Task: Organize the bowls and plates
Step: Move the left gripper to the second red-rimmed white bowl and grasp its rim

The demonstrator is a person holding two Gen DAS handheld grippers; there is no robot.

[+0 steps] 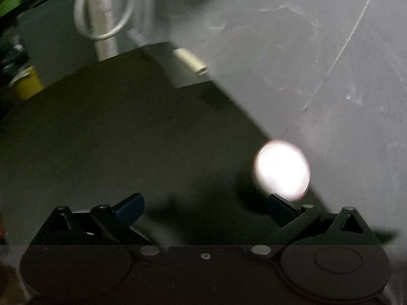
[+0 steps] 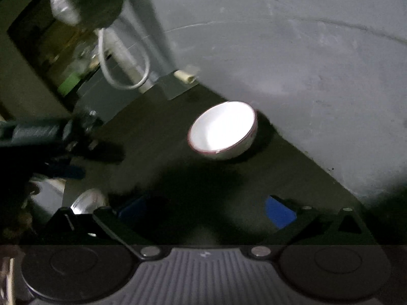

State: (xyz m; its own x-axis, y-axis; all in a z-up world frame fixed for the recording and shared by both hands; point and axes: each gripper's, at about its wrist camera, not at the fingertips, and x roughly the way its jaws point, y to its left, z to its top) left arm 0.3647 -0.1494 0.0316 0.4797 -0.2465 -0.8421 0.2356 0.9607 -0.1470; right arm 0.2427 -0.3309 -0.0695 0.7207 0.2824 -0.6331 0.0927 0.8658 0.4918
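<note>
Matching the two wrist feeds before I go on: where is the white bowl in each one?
Left wrist: bowl at lower right, a washed-out blur just above the right fingertip.
Right wrist: bowl at centre, upright on the dark counter by the wall.
Shared landmark: the looped white cable at upper left.

A white bowl (image 2: pixel 222 131) with a thin dark-red rim sits upright on a dark countertop (image 2: pixel 157 137), its opening facing up and its inside bright with glare. In the right wrist view it lies just past centre, toward one o'clock, close against the foot of a grey wall (image 2: pixel 305 76) that runs behind it from eleven o'clock to four o'clock. Nothing is visible inside it. In the left wrist view the same bowl (image 1: pixel 281 170) appears as a washed-out white oval at about three o'clock, blurred, again at the edge where counter meets wall.
</note>
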